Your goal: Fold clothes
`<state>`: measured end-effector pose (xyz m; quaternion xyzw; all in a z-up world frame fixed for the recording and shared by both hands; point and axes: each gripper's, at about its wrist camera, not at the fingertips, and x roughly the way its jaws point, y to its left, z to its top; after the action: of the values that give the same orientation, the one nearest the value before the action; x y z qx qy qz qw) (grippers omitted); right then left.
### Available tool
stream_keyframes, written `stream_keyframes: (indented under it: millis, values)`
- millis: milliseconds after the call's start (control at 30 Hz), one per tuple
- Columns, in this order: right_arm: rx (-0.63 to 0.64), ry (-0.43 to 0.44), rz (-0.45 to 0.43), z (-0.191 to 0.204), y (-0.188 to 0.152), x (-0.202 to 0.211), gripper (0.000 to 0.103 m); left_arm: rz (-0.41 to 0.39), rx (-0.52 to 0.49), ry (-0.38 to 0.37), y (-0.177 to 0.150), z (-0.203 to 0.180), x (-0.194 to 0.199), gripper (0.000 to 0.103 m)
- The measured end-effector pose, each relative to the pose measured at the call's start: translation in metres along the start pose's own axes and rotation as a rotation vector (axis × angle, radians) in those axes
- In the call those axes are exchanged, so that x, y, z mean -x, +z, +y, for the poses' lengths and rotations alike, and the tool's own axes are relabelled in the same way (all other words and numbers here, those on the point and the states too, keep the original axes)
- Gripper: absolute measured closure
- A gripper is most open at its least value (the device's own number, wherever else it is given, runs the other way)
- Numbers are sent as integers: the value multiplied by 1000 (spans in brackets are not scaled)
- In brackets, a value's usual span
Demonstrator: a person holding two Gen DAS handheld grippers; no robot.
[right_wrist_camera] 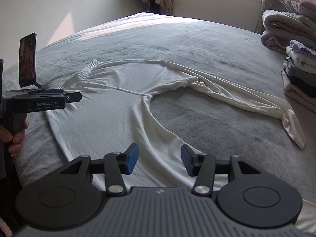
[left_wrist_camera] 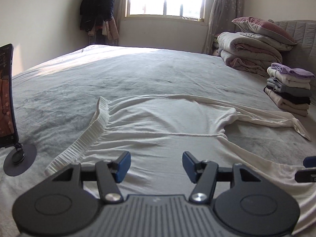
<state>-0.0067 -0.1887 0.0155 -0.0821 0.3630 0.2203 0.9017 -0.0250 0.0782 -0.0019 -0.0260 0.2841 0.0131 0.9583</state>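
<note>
A white long-sleeved top [left_wrist_camera: 158,122] lies spread flat on the grey bed [left_wrist_camera: 138,69], with its ribbed hem [left_wrist_camera: 94,126] to the left and both sleeves running off to the right. My left gripper [left_wrist_camera: 156,165] hovers open over the near edge of the top's body, with nothing between its blue pads. My right gripper [right_wrist_camera: 159,161] is open too, above the near sleeve of the top [right_wrist_camera: 110,114], and holds nothing. In the right wrist view the left gripper [right_wrist_camera: 76,97] shows side-on at the left, held by a hand [right_wrist_camera: 17,138]. The right gripper's tips [left_wrist_camera: 308,166] peek in at the left wrist view's right edge.
A phone on a round stand [left_wrist_camera: 7,98] sits at the bed's left edge. A stack of folded clothes [left_wrist_camera: 290,90] stands at the right, with folded quilts and a pillow [left_wrist_camera: 252,51] behind it. Dark clothes [left_wrist_camera: 98,9] hang in the far corner beside the window.
</note>
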Motion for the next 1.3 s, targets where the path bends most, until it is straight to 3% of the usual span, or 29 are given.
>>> stream_keyframes:
  millis: [133,400,700,833,933,1067,1133,1233,1300]
  values:
    - [-44,-143,36,-41,-16,22,51,6,-96,-127,-1,-32,3,44]
    - [-195,-346,82,-118,-50,65,51,-14,-281,-412,-18,-98,21,44]
    - [-390,-431,116,-183,-90,116,51,-34,-535,-655,-53,-188,51,44]
    - [-440,-405,137,-200,-105,126,51,-33,-610,-709,-69,-236,55,44]
    - [-480,-361,158,-209,-116,126,51,-16,-617,-742,-77,-268,52,52]
    - [-511,-328,169,-217,-126,119,54,-8,-647,-736,-90,-311,47,55]
    - [-525,-313,174,-221,-130,114,62,-18,-643,-723,-92,-326,45,55]
    - [-542,-299,175,-225,-136,107,83,-24,-615,-692,-91,-342,40,55]
    - [-530,-301,163,-226,-137,106,99,-23,-604,-681,-90,-350,38,63]
